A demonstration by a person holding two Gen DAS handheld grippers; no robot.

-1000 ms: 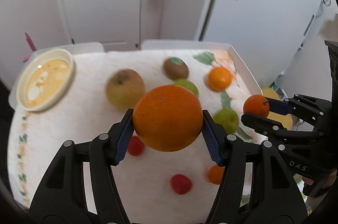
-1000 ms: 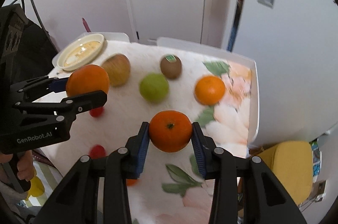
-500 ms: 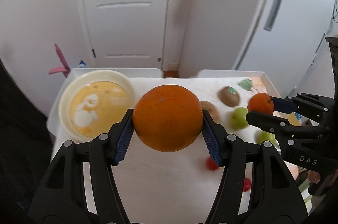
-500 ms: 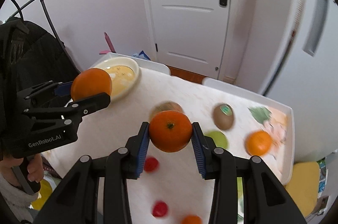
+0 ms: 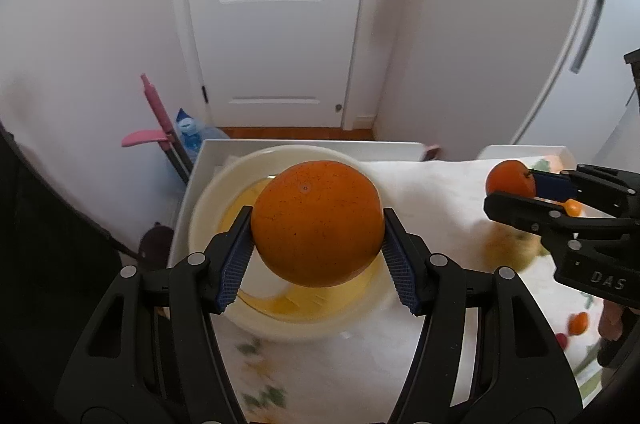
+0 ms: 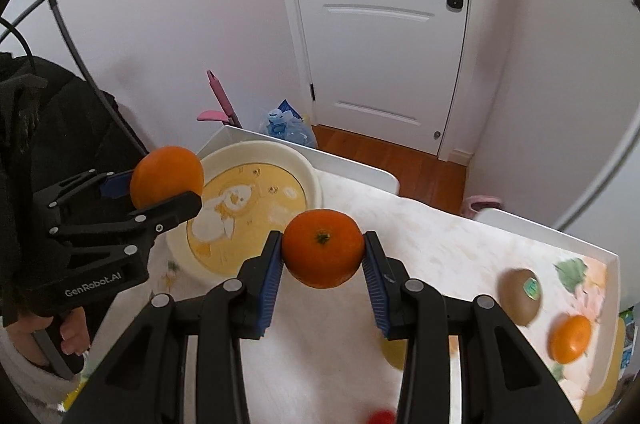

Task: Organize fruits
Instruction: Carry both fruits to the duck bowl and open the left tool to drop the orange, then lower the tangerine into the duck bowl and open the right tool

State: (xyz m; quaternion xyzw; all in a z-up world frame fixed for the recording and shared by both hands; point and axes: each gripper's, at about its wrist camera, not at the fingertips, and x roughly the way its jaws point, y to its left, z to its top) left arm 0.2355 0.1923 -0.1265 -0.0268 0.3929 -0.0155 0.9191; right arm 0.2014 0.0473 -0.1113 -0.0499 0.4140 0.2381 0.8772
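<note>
My left gripper is shut on a large orange, held above a cream bowl with a yellow inside. My right gripper is shut on a smaller orange with its stem end facing me, above the white cloth just right of the bowl. The right wrist view shows the left gripper and its large orange at the bowl's left rim. At the right of the left wrist view are the right gripper and the smaller orange.
A kiwi, another orange, a yellowish fruit and a small red fruit lie on the floral cloth. A dark coat hangs left of the table. A door, a pink tool and a water bottle stand beyond it.
Both grippers have swung left across the table with their oranges still held. The bowl has come under the left gripper, and the loose fruits have slid to the right of the views.
</note>
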